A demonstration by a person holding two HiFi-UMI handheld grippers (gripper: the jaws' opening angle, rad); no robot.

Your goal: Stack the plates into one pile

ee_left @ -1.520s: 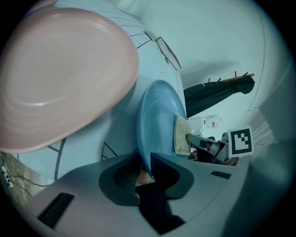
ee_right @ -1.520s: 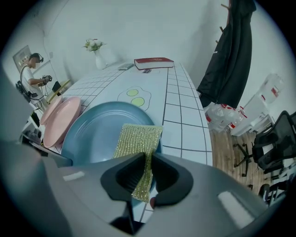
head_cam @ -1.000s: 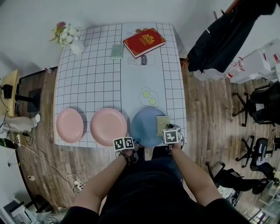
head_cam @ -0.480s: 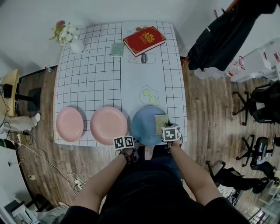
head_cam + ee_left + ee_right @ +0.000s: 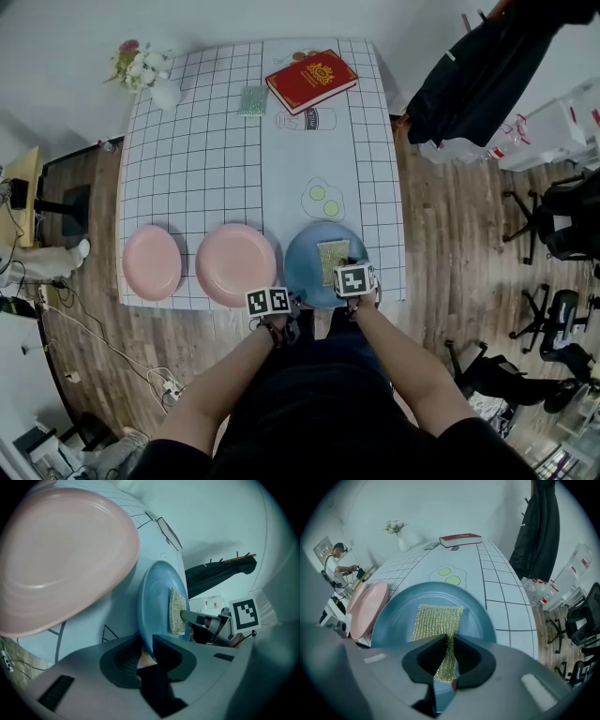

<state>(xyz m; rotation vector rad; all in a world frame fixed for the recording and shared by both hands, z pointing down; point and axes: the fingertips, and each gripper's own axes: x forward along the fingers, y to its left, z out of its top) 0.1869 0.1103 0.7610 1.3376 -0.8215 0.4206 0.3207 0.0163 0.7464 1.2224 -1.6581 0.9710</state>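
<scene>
Clamps the rim of the blue plate (image 5: 152, 597) in the left gripper (image 5: 146, 646); pinches the glittery cloth (image 5: 436, 620) in the right gripper (image 5: 449, 641). Cannot read the gold print on the red book (image 5: 311, 80) far ahead of both.

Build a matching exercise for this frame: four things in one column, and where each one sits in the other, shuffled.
Things:
1. blue plate
2. scouring pad
3. red book
4. flower vase

Places:
A. far left corner of the table
B. rim between the jaws of the left gripper
C. on the blue plate, pinched by the right gripper
D. far end of the table, right side

Pairs: 1-B, 2-C, 3-D, 4-A
</scene>
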